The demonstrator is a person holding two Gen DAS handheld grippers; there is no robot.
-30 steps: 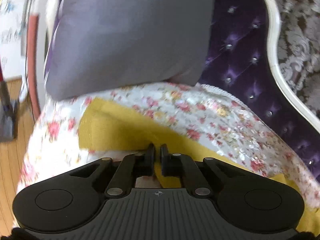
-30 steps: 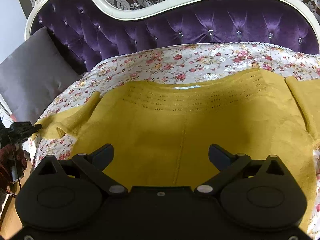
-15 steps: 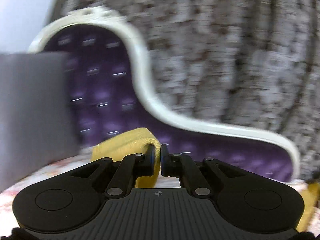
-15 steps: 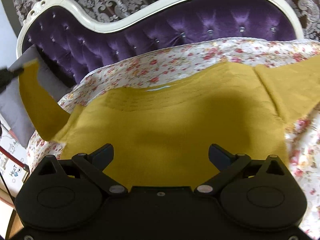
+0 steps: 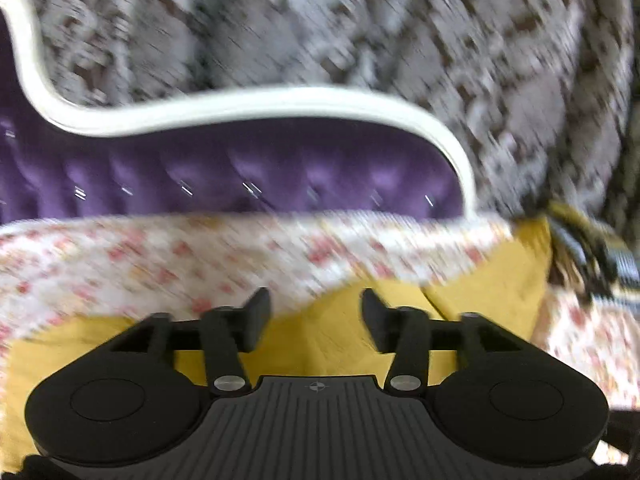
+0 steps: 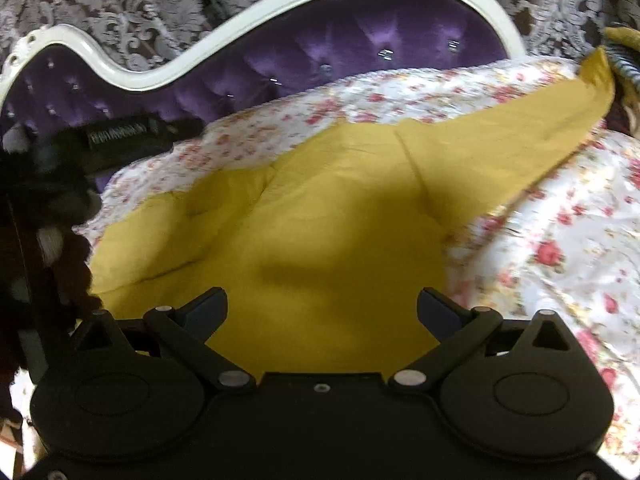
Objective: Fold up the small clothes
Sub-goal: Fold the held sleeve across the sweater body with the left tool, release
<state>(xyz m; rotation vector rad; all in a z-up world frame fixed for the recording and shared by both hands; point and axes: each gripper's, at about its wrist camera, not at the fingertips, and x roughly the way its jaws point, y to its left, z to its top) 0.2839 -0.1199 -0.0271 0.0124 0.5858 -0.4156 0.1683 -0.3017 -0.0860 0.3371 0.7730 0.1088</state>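
The tufted purple velvet headboard with a white curved frame bounds the far edge of the floral-printed bedspread, which lies open on the right. The mustard-yellow knit sweater is spread across it, one sleeve reaching toward the far right corner. The left gripper, blurred, is opening above yellow fabric, pinching nothing. The right gripper hangs wide apart over the sweater, empty.

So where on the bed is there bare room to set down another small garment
Bare floral quilt lies right of the mustard-yellow knitted top, below its stretched-out sleeve. A narrower strip runs between the top's upper edge and the purple tufted headboard. The left edge is crowded: the left tongs hang there.
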